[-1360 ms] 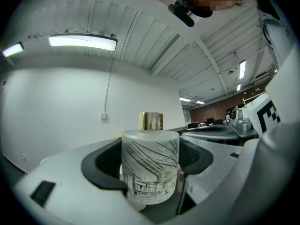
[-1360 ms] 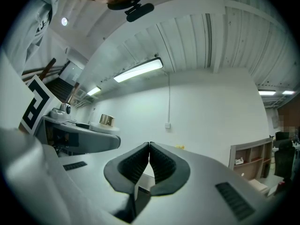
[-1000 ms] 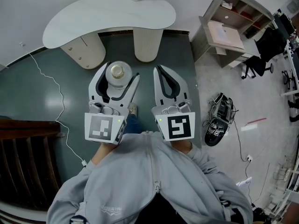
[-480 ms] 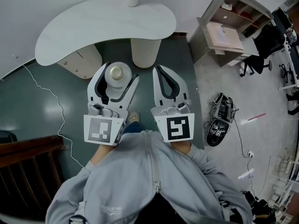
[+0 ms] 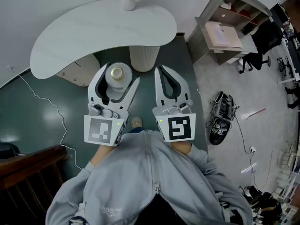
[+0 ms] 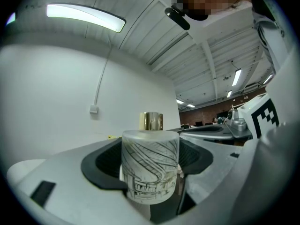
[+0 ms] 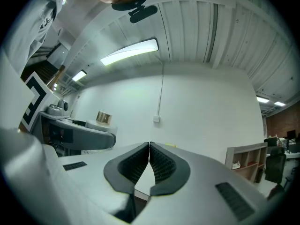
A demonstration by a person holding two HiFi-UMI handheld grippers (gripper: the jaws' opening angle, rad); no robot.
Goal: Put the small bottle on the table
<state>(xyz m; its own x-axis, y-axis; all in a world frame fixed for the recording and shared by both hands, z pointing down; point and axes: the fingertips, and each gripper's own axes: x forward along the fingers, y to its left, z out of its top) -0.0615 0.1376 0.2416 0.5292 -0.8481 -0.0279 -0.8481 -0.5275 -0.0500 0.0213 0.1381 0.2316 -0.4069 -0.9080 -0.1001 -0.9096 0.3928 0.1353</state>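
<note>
A small frosted bottle [image 5: 118, 77] with a gold cap and line drawings on its side stands upright between the jaws of my left gripper [image 5: 116, 75], which is shut on it. In the left gripper view the small bottle [image 6: 151, 165] fills the middle, its gold cap on top. My right gripper [image 5: 163, 70] hangs beside it, shut with nothing between its pads; in the right gripper view the right gripper [image 7: 149, 146] has its tips touching. Ahead lies the white curved table [image 5: 84, 32], and both grippers hover over the floor short of its near edge.
A white vase [image 5: 128, 1] with yellow flowers stands at the table's far edge. Ribbed pedestal legs [image 5: 143, 57] hold the table up just beyond the grippers. A white cable [image 5: 47, 102] runs over the dark floor at left. A shelf unit [image 5: 232, 25] and office chairs are at right.
The table has come nearer and lower in the head view, and the vase has come fully into sight. Both grippers keep the same pose, the bottle still held in the left one.
</note>
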